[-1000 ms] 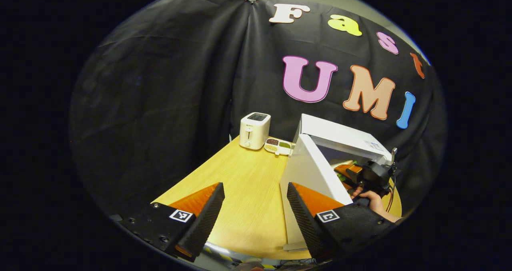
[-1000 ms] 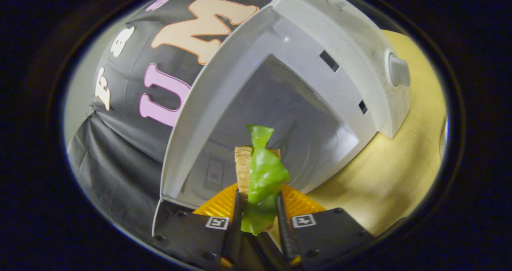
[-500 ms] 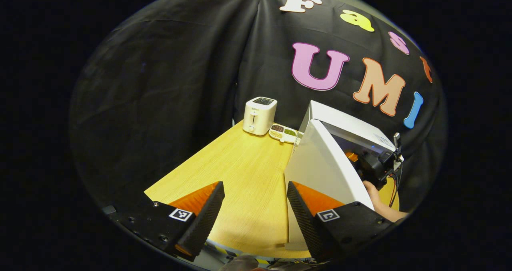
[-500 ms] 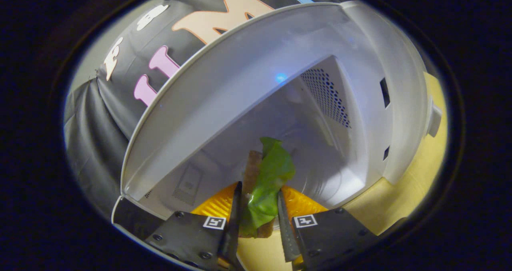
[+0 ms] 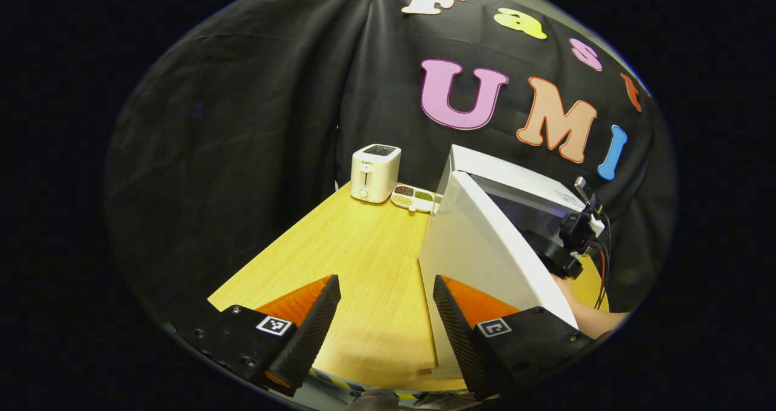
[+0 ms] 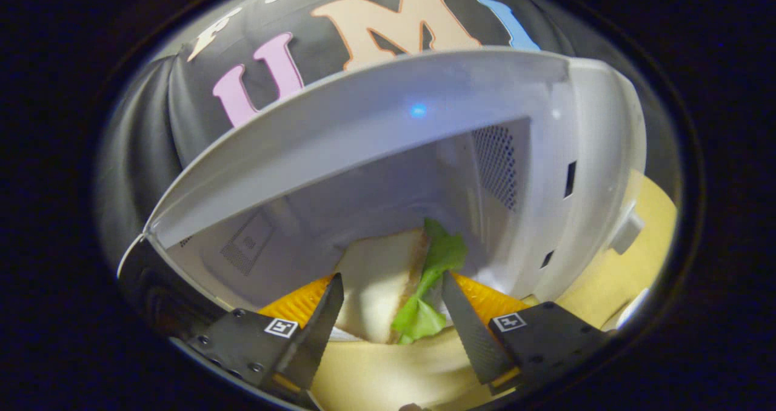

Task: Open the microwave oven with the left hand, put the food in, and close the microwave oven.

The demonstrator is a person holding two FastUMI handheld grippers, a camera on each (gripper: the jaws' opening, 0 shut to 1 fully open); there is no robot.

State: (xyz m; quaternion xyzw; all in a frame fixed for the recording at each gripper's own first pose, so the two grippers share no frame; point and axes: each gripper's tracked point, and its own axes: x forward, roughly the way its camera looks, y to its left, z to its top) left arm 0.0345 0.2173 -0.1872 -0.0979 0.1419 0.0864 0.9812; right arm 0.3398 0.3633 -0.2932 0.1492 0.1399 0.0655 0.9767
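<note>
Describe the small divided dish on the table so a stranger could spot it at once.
Start at the white microwave with its door open. On the wooden table behind it stands a white toaster. Between the two lies the divided dish, low and white, its compartments holding dark, pale and green fillings.

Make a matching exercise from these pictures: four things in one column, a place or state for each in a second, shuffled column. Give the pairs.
Things:
1. sandwich
2. toaster
3. microwave door
4. left gripper

Places or states:
A. swung open
B. at the table's far end, by the wall
C. open, holding nothing
D. inside the microwave

Pairs: 1-D, 2-B, 3-A, 4-C
</note>
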